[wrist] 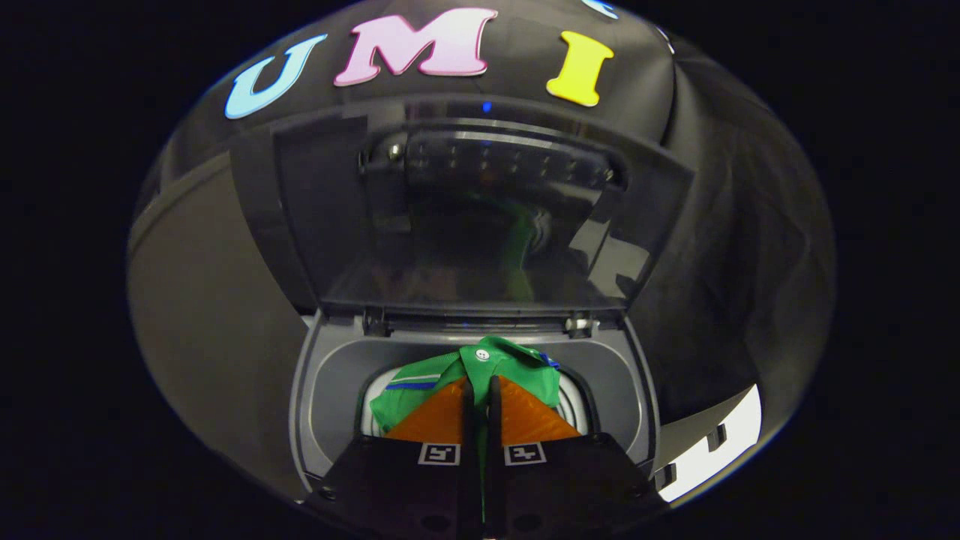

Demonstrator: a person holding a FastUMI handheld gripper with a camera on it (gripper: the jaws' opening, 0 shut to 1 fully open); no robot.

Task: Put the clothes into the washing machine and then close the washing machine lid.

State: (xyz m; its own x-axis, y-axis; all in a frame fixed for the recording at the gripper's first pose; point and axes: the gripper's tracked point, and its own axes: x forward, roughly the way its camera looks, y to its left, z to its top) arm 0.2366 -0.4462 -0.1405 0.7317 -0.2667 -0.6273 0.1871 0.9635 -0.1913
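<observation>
Now: claw over the drum

Claw (481, 386) pointed down into the washing machine (330, 375) opening, fingers nearly together, pinching a green shirt (420, 390) that bunches just ahead of them. Lid (480, 225) stands upright beyond.

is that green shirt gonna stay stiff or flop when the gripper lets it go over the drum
Probably floppy: the green shirt bunches in soft folds where the gripper pinches it between nearly closed fingers. It looks light, thin cloth with a small button, so it should drop and crumple into the washing machine opening rather than hold shape. A fold may snag on the rim.
</observation>
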